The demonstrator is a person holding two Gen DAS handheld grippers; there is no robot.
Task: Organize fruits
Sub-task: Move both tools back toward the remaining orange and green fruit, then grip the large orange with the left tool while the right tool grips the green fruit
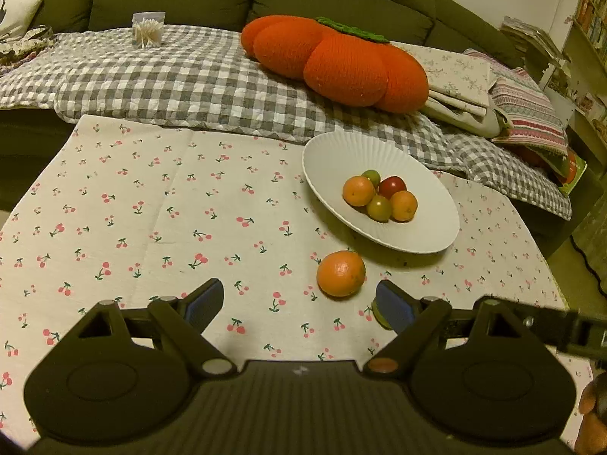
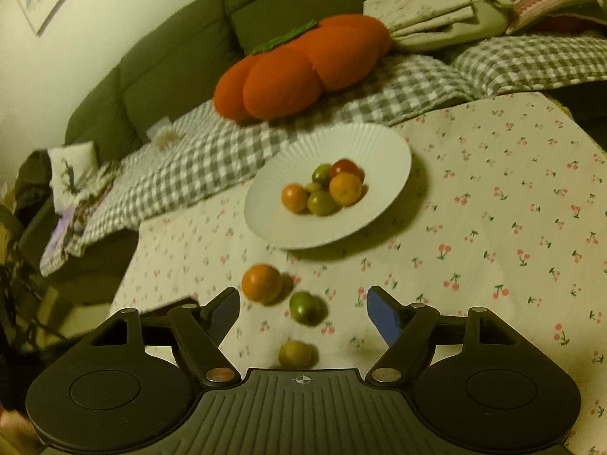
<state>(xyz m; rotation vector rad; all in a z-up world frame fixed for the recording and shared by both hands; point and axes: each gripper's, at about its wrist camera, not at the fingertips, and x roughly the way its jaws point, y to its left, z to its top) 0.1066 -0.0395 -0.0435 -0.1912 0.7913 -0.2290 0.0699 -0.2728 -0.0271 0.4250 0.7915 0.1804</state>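
My left tongs and right tongs are wide, empty, near the round orange mandarin beside the white ribbed plate.

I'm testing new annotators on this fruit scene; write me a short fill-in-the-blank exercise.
1. The fruits already sorted lie in the white ____.
2. Outside the plate, ____ fruits lie on the cherry-print tablecloth.
3. The loose fruit nearest the plate is the ____ one.
4. Both the left gripper and the right gripper are ____.

Missing words: plate; three; orange; open
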